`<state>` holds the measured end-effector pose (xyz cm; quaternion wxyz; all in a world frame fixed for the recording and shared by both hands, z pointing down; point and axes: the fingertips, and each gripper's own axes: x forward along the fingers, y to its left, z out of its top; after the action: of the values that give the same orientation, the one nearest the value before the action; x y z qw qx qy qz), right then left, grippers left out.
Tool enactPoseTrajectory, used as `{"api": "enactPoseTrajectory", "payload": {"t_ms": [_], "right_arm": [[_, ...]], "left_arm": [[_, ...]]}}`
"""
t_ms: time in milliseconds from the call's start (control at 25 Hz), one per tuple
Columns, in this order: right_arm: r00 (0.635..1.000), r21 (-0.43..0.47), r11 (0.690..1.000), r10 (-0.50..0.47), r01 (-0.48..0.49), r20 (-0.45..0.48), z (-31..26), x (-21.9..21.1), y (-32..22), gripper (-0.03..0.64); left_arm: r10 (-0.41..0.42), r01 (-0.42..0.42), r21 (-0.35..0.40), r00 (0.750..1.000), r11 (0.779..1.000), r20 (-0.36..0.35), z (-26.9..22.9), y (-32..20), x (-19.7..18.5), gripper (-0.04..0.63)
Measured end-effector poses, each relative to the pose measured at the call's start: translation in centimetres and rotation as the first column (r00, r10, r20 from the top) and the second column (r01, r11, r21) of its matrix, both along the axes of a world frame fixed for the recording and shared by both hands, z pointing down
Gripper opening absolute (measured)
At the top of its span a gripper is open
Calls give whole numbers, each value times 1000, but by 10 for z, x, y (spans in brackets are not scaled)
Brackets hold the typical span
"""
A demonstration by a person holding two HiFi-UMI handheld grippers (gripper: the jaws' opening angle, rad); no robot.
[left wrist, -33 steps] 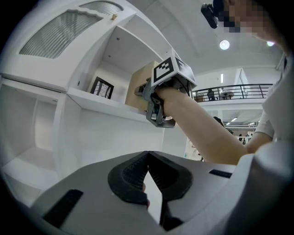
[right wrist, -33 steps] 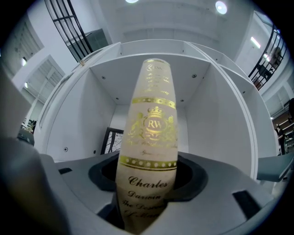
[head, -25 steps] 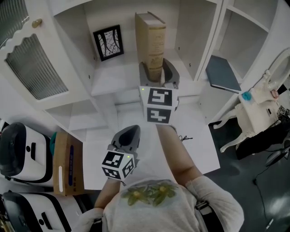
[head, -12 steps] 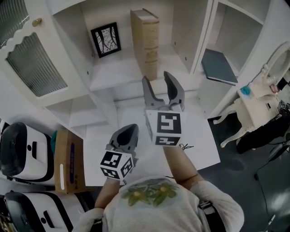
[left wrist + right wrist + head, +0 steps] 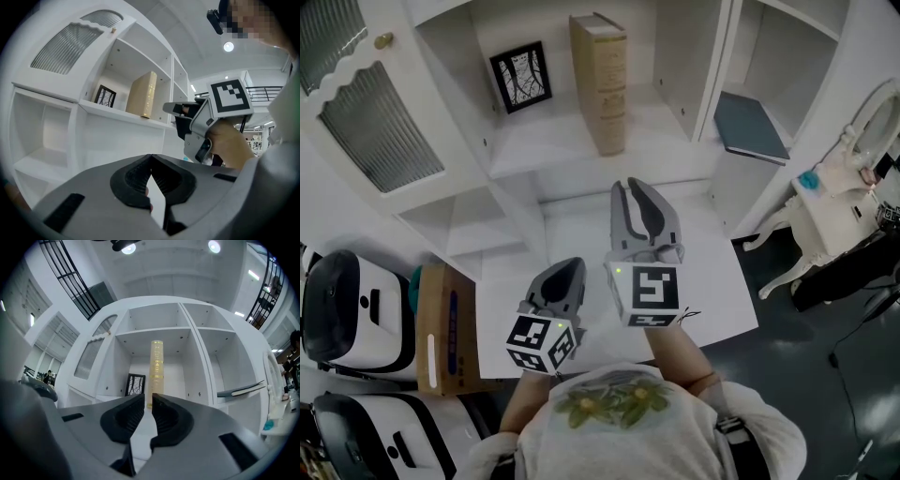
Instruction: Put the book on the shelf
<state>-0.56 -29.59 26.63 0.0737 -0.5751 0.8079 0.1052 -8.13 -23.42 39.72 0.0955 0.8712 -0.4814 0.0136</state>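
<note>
A tall tan book (image 5: 602,80) stands upright on the middle shelf (image 5: 553,150) of the white cabinet, free of both grippers. It shows straight ahead in the right gripper view (image 5: 156,369) and up to the left in the left gripper view (image 5: 143,95). My right gripper (image 5: 630,187) hangs in front of and below the shelf, over the white table. Its jaws are closing, a narrow gap remains, and nothing is between them (image 5: 148,399). My left gripper (image 5: 572,265) is lower and to the left, shut and empty (image 5: 150,158).
A framed black-and-white picture (image 5: 522,82) leans at the back of the same shelf, left of the book. A dark flat book (image 5: 750,127) lies in the right compartment. A cardboard box (image 5: 441,328) and white machines (image 5: 337,305) stand to the left, a white chair (image 5: 834,216) to the right.
My right gripper let go of the book, drew back from the shelf toward me and its jaws have come nearly together. The book stays upright on the shelf. The left gripper has not moved.
</note>
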Motion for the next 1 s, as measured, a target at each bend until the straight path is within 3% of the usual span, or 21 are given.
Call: {"api": "enactPoseTrajectory", "payload": {"t_ms": [200, 480, 680, 1000], "right_arm": [[997, 20, 998, -68, 67, 49, 12, 5, 18, 43], [986, 36, 986, -164, 163, 20, 32, -6, 50, 37], [983, 66, 982, -180, 177, 48, 29, -7, 64, 36], [979, 27, 980, -200, 199, 45, 46, -7, 78, 35]], "left_arm": [[9, -9, 0, 1000, 1000, -7, 0, 9, 3, 28], [24, -25, -15, 999, 1000, -42, 2, 19, 9, 28], [28, -28, -11, 999, 1000, -46, 4, 25, 12, 28], [23, -25, -32, 998, 999, -55, 17, 37, 13, 28]]}}
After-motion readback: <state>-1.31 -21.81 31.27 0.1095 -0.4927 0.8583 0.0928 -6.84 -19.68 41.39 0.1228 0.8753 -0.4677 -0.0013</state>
